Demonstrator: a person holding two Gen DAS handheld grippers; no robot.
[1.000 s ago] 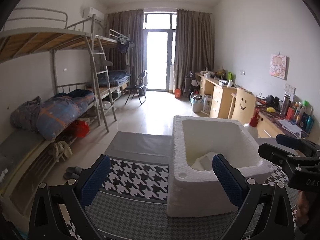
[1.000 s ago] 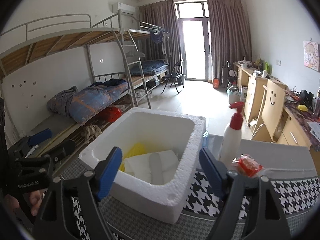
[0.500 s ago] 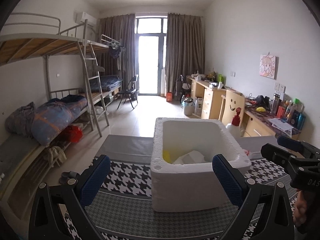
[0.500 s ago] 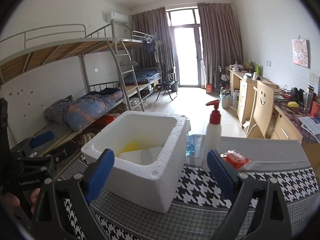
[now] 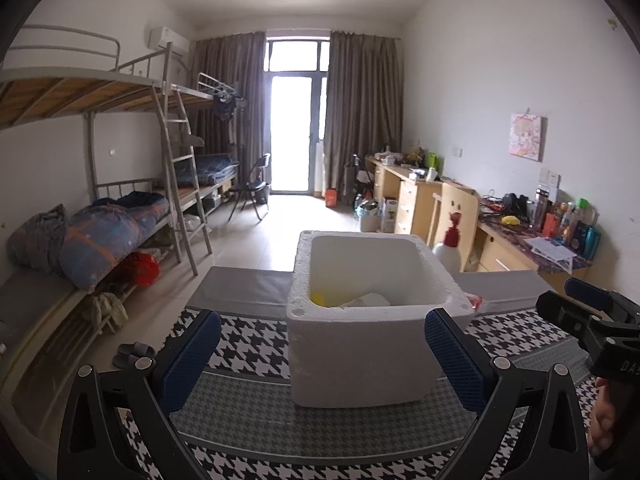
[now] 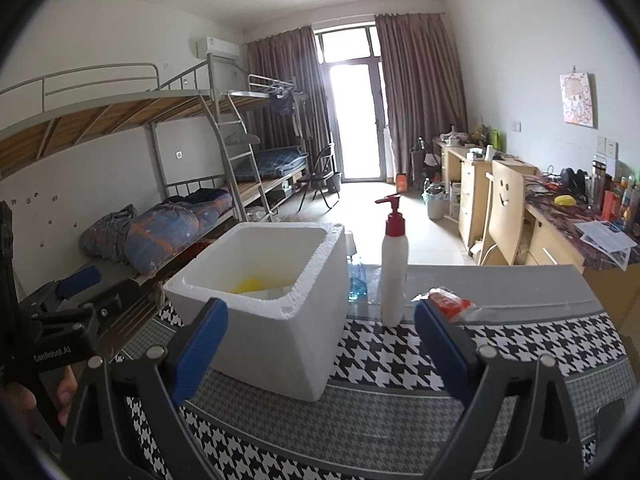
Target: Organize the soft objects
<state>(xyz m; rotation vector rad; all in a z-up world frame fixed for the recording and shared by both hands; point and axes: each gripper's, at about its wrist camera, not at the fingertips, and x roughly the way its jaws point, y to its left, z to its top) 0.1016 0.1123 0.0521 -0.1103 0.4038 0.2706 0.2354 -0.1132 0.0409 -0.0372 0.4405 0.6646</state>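
White foam box (image 5: 362, 344) sits on the worktop (image 6: 400, 420), which has a houndstooth cover; box is open-topped w/ a yellow soft item (image 5: 319, 299) and a white soft item (image 5: 370, 301) lying at the bottom, touching each other. Left gripper (image 5: 320, 356) has its jaws spread wide, nothing between the pads, box just ahead of them but not touched. Right gripper (image 6: 320, 344) likewise released: its jaws have just been opening, nothing held, box front corner seen between the blue pads w/o contact. In the right wrist view a white pump bottle w/ red top (image 6: 394, 276) stands upright just right of the box, a red packet in clear wrap (image 6: 448, 303) lies beside the bottle, and a blue-tinted clear bottle (image 6: 357, 280) sits behind, between box and pump bottle. Bunk bed (image 5: 100, 200) along the left wall, well apart from the worktop. Each gripper shows at the edge of the other's view, w/ a hand (image 6: 24, 396) on the left one's grip.
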